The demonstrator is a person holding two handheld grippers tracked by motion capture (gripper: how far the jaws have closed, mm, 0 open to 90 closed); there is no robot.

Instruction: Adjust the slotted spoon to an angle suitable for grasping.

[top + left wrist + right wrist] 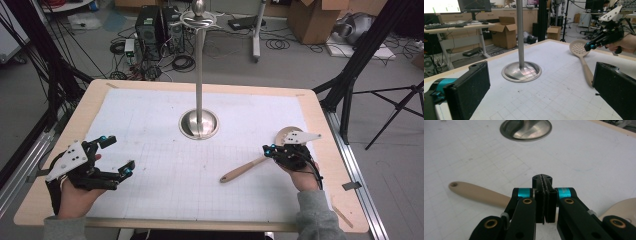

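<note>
Tongs apart on the left, pressed together on the right

Both tongs sit low over the table. On the person's left, the left gripper has its jaws spread wide with nothing between them; in the left gripper view the two black pads frame bare mat. On the other side, the right gripper has its jaws pressed flat together, and in its own view no object shows between them. It hovers above the slotted spoon, but whether it touches the handle cannot be told.

Much of the spoon is hidden: in the high view the gripper and its grey plate cover most of the perforated head, and in the right gripper view the jaws block the middle of the handle, leaving the holed end and a sliver of the head. The spoon lies flat at the right of the mat, handle pointing toward the person.

A white gridded mat covers the wooden table. A steel stand with a round base and tall pole rises at mid-table. Beyond are cardboard boxes, computer towers, cables and black tripod legs.
</note>
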